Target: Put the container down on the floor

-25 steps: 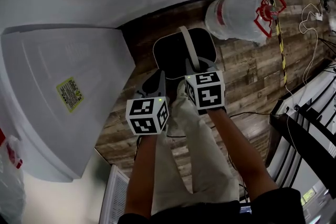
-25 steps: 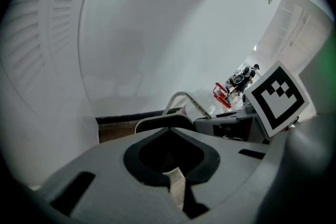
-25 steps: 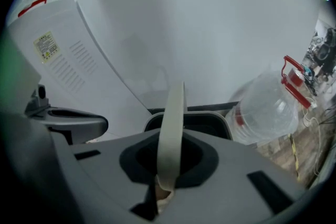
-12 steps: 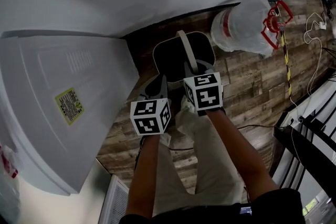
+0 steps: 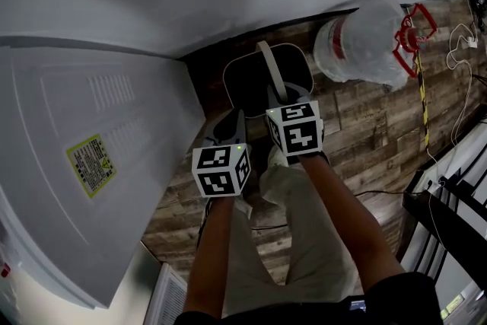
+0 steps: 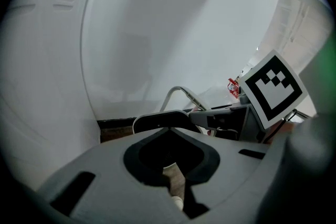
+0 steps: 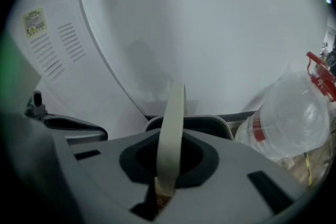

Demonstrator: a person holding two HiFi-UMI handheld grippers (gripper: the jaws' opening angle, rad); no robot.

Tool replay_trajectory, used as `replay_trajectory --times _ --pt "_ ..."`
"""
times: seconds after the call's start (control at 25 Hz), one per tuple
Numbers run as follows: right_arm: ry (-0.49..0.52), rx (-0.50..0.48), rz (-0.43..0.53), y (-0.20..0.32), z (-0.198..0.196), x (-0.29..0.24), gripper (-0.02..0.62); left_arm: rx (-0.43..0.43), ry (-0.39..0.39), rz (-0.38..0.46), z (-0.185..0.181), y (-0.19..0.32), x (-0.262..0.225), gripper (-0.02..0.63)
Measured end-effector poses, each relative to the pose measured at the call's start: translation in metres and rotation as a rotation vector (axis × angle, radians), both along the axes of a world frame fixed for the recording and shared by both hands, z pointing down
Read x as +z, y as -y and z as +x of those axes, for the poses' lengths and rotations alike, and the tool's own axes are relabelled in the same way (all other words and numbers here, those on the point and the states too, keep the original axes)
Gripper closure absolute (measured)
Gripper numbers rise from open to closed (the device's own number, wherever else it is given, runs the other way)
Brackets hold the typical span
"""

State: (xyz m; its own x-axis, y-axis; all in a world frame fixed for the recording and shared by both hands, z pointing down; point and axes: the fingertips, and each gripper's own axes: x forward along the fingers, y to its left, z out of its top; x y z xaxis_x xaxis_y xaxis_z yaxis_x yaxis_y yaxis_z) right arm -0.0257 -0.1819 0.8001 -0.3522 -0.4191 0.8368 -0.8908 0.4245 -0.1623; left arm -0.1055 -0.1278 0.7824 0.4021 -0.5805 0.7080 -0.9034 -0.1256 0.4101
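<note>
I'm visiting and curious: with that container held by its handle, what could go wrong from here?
1. The container is held only by its thin handle, pinched in the right gripper; it could slip or swing.
2. The spot is tight, with the white appliance on one side and the big plastic water bottle on the other, so a bump seems possible.
</note>
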Motion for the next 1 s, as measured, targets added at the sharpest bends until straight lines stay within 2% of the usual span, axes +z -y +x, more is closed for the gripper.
replay_trajectory --times 0.24,0.72,1.0 --pt "0.014 -0.004 0.015 0.006 -0.013 0.016 0.563 -0.029 -0.024 0.018 -0.012 0.006 0.013 0.589" --pt "0.038 -0.03 0.056 0.012 -0.032 0.044 0.563 -0.026 -0.034 0.025 -0.015 0.01 0.04 0.589" --pt "0.043 -0.037 0.031 0.006 -0.036 0.063 0.563 -0.012 0.001 0.021 -0.021 0.005 0.053 0.589"
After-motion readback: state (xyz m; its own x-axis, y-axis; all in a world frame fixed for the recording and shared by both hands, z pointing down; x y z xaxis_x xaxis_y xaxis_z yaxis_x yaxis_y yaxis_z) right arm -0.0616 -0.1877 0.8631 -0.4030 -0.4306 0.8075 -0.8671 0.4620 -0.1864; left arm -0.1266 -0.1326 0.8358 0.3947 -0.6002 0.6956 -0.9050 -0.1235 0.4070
